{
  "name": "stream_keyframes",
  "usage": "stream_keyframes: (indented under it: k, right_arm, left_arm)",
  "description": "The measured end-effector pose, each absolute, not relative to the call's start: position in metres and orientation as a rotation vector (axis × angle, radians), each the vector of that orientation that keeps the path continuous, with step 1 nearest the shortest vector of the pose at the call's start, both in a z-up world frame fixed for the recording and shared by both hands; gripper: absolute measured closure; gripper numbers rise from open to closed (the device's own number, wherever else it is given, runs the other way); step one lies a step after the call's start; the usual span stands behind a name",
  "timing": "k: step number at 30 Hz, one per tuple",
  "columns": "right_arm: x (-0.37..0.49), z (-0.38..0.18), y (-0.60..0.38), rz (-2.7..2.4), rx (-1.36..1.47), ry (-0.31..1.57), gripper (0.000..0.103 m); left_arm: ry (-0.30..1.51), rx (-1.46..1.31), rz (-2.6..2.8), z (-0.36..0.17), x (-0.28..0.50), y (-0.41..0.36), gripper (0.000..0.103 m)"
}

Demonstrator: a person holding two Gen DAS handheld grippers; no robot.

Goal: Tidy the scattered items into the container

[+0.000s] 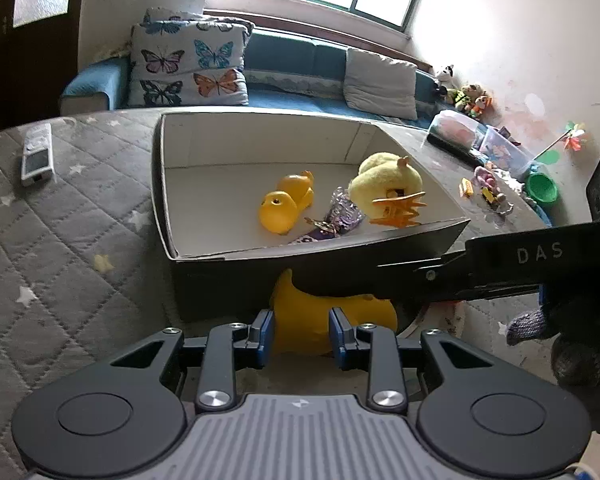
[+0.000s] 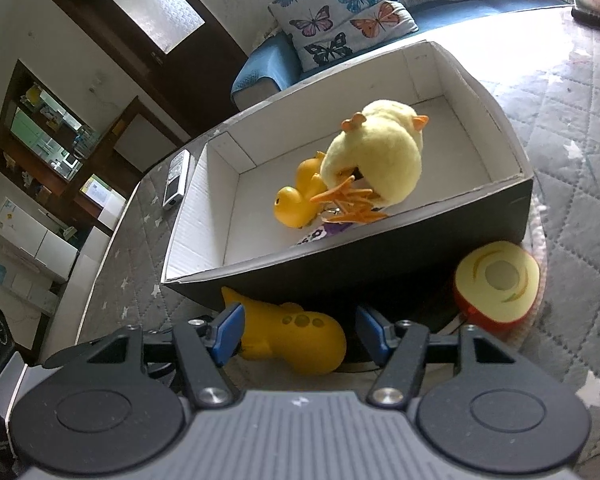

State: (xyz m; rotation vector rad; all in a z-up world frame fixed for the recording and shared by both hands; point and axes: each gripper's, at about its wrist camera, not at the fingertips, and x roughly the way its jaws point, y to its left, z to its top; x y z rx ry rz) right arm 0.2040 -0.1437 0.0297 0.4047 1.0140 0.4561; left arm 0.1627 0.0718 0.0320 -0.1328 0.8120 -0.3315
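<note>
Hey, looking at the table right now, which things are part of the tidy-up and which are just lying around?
Part of the job:
box
yellow toy in front of it
half-apple toy
plush duck and rubber duck, already inside

Lying about:
remote
butterfly pillow

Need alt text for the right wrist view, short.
Open right gripper straddles a yellow toy lying against the near wall of a box. Inside the box: a plush chick and a rubber duck. A toy apple half lies right of the gripper.

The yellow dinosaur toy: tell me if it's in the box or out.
Out. The yellow dinosaur toy lies on the quilt against the box front wall.
</note>
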Motion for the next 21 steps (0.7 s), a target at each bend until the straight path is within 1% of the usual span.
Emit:
stream_keyframes:
  k: [6, 7, 10, 21]
  right_arm:
    - [0.206, 0.026, -0.139, 0.467, 0.411, 1.022, 0.040]
    - [0.206, 0.026, -0.137, 0.469, 0.413, 1.024, 0.038]
    - [0.206, 0.026, -0.136, 0.468, 0.410, 1.023, 0.038]
    - [0.207, 0.026, -0.143, 0.450, 0.399, 1.004, 0.036]
  left_arm:
    - [0.808, -0.143, -0.367, 0.030, 0.162, 0.070, 0.069]
    - [0.809, -0.143, -0.375, 0.030, 0.161, 0.069, 0.069]
    - [0.807, -0.123, -0.380, 0.030, 0.156, 0.064, 0.066]
    - [0.822, -0.106, -0.456, 0.030, 0.126, 0.044, 0.066]
